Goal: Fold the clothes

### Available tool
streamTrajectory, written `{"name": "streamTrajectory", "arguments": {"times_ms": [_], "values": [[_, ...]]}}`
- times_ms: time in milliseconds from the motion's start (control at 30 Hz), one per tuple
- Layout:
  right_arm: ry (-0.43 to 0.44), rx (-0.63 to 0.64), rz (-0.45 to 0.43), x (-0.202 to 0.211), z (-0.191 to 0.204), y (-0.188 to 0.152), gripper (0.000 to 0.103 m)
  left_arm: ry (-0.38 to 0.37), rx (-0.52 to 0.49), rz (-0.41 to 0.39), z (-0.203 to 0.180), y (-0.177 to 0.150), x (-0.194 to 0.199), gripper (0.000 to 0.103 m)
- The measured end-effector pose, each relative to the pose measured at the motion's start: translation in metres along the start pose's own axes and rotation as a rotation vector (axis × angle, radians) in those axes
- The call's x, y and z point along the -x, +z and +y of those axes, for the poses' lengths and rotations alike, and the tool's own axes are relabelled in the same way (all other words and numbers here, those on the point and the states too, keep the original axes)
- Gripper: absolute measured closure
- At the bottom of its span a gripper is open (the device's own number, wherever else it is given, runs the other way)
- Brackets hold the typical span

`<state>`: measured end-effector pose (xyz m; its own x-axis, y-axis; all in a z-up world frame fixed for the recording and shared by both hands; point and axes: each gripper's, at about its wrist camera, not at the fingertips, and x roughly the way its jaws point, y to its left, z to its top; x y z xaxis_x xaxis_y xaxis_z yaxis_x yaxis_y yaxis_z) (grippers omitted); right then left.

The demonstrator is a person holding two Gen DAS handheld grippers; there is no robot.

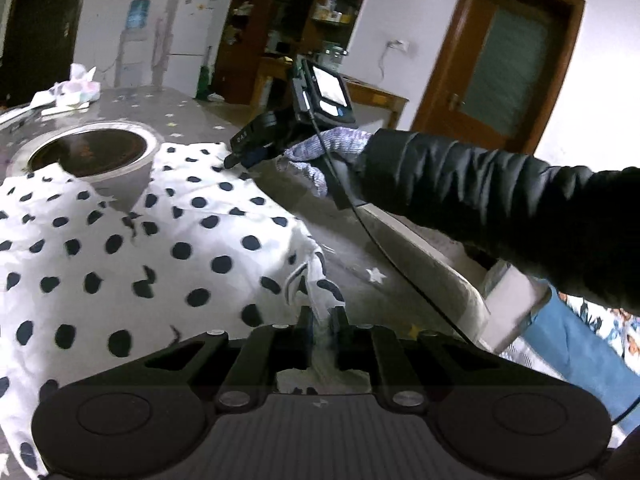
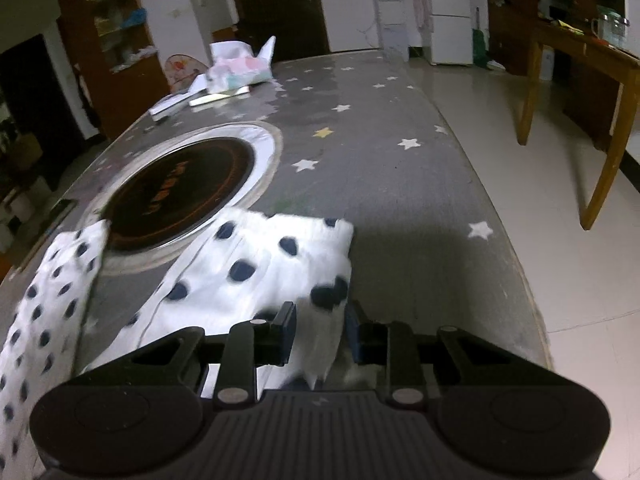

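1. The left gripper [image 1: 322, 316] has its black fingers pressed together on a bunched edge of the white cotton garment with dark polka dots [image 1: 132, 248].
2. The right gripper [image 2: 320, 330] stands part-spread with a fold of that garment [image 2: 256, 268] between its fingers; whether it truly pinches, I cannot tell.
3. The garment lies spread on the grey star-printed table [image 2: 400, 200], one corner lapping the round black inset hob [image 2: 180, 192].
4. Risk, as I judge it: a loose right-hand hold could let the cloth slip and skew a fold, or snag the hob rim.
5. The hob's orange lettering is unreadable.
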<state>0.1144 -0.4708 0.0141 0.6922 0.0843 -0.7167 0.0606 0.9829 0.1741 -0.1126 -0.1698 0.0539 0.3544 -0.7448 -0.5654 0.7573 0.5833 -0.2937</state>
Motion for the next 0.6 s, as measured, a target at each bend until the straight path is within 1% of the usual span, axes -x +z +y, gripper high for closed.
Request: {"name": "streamTrajectory", "arguments": {"times_ms": [100,133,167,267,400,467,600], "values": [[-0.012,0.002,-0.004,-0.009,0.004,0.006,0.077,0.005,0.024,-0.007,0.008,0.001,0.005,0.093],[-0.016,0.003,-0.005,-0.011,0.005,0.008,0.081,0.006,0.029,-0.011,0.010,0.001,0.007,0.093],[-0.020,0.004,-0.006,-0.014,0.006,0.010,0.094,0.006,0.033,-0.015,0.012,0.001,0.009,0.093],[-0.033,0.004,-0.008,-0.019,0.010,0.015,0.099,0.004,0.042,-0.028,0.014,0.000,0.016,0.093],[-0.043,-0.028,-0.024,-0.008,0.012,0.024,0.100,0.004,0.062,-0.053,0.017,-0.005,0.030,0.093],[-0.037,-0.044,-0.047,0.003,0.014,0.033,0.100,-0.001,0.083,-0.072,0.020,-0.010,0.041,0.093],[-0.010,-0.039,-0.104,0.028,0.036,0.057,0.100,0.021,0.115,-0.103,0.027,-0.018,0.062,0.093]]}}
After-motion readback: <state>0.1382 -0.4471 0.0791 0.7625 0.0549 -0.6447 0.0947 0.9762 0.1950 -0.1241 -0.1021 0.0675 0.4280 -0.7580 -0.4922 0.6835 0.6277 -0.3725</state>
